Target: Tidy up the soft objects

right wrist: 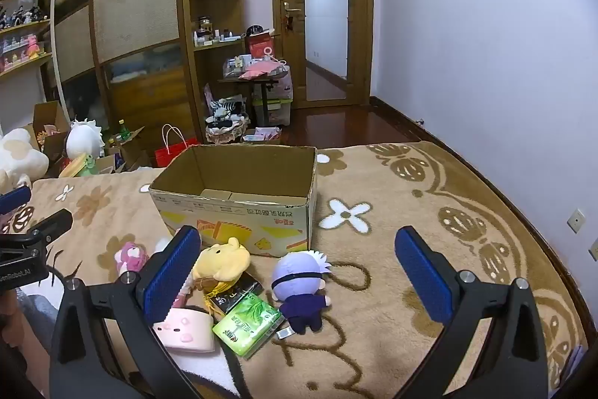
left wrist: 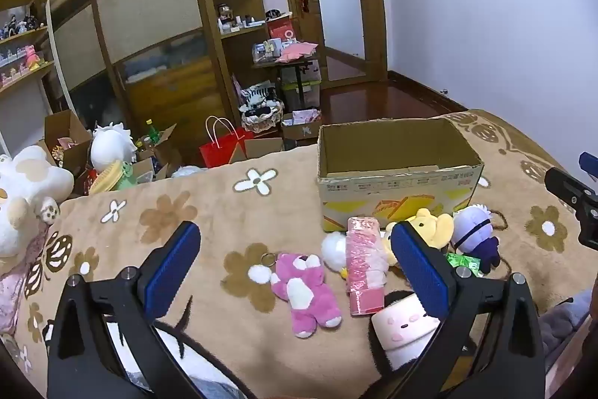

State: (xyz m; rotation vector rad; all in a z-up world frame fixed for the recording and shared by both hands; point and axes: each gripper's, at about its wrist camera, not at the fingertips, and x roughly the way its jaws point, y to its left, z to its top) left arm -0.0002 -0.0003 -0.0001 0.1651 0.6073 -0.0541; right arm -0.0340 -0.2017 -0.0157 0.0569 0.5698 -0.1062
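Both tongs are seen spread wide with nothing held between the blue pads: the left tongs (left wrist: 295, 268) hover above the flowered blanket (left wrist: 231, 212), and the right tongs (right wrist: 299, 272) likewise. An open cardboard box (right wrist: 239, 212) stands on the blanket at 12 o'clock from the right tongs and at 1 o'clock from the left. Between the left tongs, a pink bear plush (left wrist: 304, 287) lies flat, with a pink wrapped pack (left wrist: 364, 268) just beside it at 3 o'clock. A pink-faced cushion (left wrist: 403, 326) is partly covered by the left tongs' right finger. A yellow bear plush (right wrist: 222, 260) rests against the box front, just beside the right tongs' left pad. A purple doll (right wrist: 301, 287) lies between the right tongs, with a green tissue pack (right wrist: 246, 328) touching it at 8 o'clock. A red bag (left wrist: 220, 148) and cluttered boxes stand on the floor beyond the bed.
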